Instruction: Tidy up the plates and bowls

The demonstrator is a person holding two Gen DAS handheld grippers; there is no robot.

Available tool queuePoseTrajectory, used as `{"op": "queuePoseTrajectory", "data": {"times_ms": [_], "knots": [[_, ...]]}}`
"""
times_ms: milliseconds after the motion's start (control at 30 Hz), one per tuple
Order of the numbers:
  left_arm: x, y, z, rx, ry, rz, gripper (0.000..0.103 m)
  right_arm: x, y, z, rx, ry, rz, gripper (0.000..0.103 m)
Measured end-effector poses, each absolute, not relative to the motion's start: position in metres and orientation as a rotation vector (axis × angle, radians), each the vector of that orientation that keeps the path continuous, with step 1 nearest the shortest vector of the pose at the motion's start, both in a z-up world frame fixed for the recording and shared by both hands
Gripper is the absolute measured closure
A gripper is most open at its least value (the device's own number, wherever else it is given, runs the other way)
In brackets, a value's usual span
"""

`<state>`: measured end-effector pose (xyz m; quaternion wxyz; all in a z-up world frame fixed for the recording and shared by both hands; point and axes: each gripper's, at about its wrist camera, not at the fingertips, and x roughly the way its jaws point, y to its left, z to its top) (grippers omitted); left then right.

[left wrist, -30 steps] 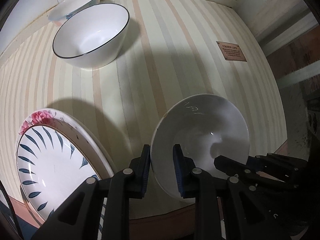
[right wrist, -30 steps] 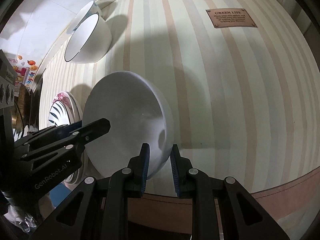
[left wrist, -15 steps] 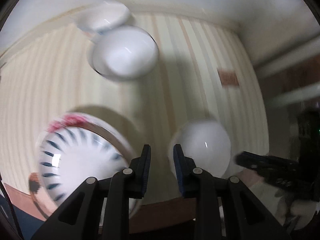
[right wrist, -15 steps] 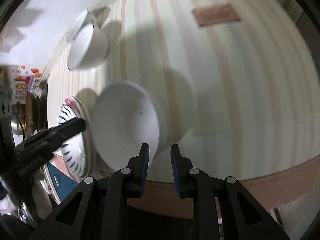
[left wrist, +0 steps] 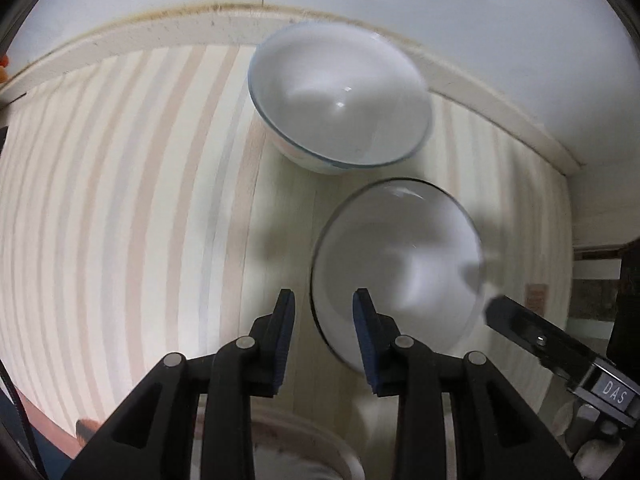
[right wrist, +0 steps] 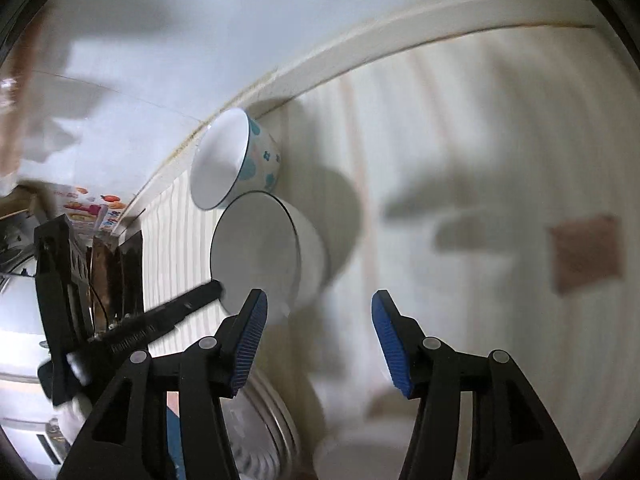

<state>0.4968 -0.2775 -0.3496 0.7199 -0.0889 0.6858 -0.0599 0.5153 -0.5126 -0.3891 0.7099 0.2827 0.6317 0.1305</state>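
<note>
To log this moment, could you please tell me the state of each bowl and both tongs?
Black-rimmed bowl: upright, empty.
Blue-rimmed bowl: upright, empty, untouched.
Left tongs: open, straddling the black-rimmed bowl's rim.
Right tongs: open, holding nothing.

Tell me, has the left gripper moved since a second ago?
Yes. The left gripper went toward the back wall; the black-rimmed white bowl, far off earlier, now sits at its fingertips.

Left wrist view looks steeply down over the striped tabletop [left wrist: 120, 200], close, facing the back wall. Right wrist view faces the same wall from further right, blurred. Both share the black-rimmed bowl [left wrist: 400, 272] [right wrist: 256, 256] and patterned bowl [left wrist: 340, 100] [right wrist: 236, 160].
</note>
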Motion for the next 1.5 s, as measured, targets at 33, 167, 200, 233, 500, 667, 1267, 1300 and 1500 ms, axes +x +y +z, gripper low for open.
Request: {"op": "queuePoseTrajectory", "data": {"times_ms": [33,167,200,233,500,667,1267,1300,1500], "knots": [[0.498,-0.278,-0.352,-0.197,1.514,-0.14,0.076,0.526,-0.504,-0.398,0.629,1.418,0.297,0.048],[0.499,-0.286,-0.353,-0.156,1.476,-0.156,0.083,0.544,-0.485,-0.424,0.618,1.458,0.307,0.078],[0.499,-0.289,-0.352,-0.132,1.466,-0.152,0.083,0.547,-0.481,-0.429,0.604,1.465,0.296,0.079],[0.504,-0.293,-0.353,-0.122,1.46,-0.149,0.083,0.549,-0.477,-0.431,0.59,1.467,0.29,0.082],[0.497,-0.304,-0.341,-0.083,1.409,-0.157,0.083,0.55,-0.467,-0.427,0.497,1.444,0.278,0.086],[0.485,-0.311,-0.317,-0.062,1.366,-0.186,0.083,0.543,-0.465,-0.41,0.483,1.423,0.287,0.086],[0.409,-0.334,-0.226,0.045,1.223,-0.305,0.083,0.448,-0.517,-0.31,0.489,1.312,0.323,0.086],[0.406,-0.337,-0.223,0.049,1.217,-0.31,0.083,0.442,-0.52,-0.306,0.491,1.307,0.322,0.086],[0.381,-0.347,-0.213,0.068,1.214,-0.35,0.083,0.403,-0.537,-0.286,0.505,1.297,0.308,0.086]]}}
